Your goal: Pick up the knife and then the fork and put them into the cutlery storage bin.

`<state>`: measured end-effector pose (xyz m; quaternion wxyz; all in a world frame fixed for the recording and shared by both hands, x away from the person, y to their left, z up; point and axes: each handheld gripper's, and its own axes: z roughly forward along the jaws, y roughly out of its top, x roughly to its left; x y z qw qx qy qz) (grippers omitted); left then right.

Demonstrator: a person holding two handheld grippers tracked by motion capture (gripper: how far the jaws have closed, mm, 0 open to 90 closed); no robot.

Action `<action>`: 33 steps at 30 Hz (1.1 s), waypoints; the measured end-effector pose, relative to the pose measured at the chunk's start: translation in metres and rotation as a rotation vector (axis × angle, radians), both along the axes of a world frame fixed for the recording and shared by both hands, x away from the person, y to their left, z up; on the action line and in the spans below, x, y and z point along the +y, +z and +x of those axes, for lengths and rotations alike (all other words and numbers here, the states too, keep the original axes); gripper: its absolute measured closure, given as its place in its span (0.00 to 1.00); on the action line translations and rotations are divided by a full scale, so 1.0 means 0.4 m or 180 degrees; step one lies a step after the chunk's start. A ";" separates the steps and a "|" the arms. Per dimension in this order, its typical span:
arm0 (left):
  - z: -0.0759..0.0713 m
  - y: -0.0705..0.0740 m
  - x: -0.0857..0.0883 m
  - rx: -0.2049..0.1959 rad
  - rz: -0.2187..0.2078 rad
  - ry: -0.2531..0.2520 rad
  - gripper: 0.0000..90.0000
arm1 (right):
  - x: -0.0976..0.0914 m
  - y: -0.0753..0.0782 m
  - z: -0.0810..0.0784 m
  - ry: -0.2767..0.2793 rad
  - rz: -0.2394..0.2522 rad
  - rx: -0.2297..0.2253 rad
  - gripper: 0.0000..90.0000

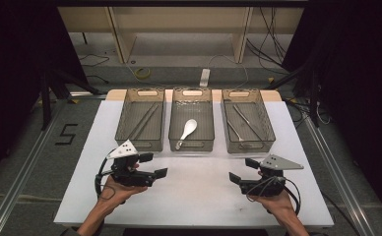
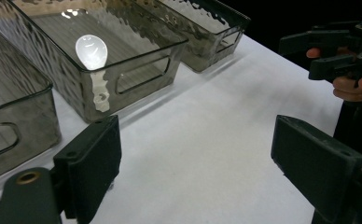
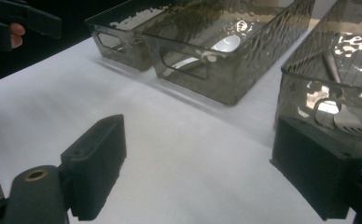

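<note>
Three smoky clear bins stand in a row at the back of the white table [image 1: 194,196]. The left bin [image 1: 124,118] holds dark chopsticks [image 1: 144,120]. In the middle bin [image 1: 199,145] lies a white spoon [image 1: 186,130] [image 2: 91,50] [image 3: 226,44]. The right bin [image 1: 267,123] holds metal cutlery, among it a fork [image 3: 342,116]. My left gripper [image 1: 153,165] [image 2: 198,140] hovers in front of the left and middle bins, open and empty. At the front right, my right gripper [image 1: 243,170] [image 3: 198,149] stands open too, nothing between its jaws, and points at the middle and right bins.
A broad bare strip of white tabletop [image 2: 207,140] lies between the two grippers and the bins. Past the table's far edge are a wooden frame [image 1: 179,29], cables and floor. A "5" mark [image 1: 67,133] is on the floor at the left.
</note>
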<state>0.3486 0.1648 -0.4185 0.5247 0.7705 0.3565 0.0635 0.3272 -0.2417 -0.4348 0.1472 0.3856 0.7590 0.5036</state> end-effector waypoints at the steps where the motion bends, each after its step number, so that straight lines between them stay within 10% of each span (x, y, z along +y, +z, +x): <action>1: 0.000 -0.001 -0.002 0.0014 0.0005 -0.0021 0.17 | -0.001 -0.003 -0.001 -0.0009 0.0008 0.0011 0.21; 33: -0.004 -0.005 -0.005 0.0017 0.0086 -0.0062 0.17 | -0.009 -0.009 -0.015 -0.0113 -0.0027 -0.0016 0.20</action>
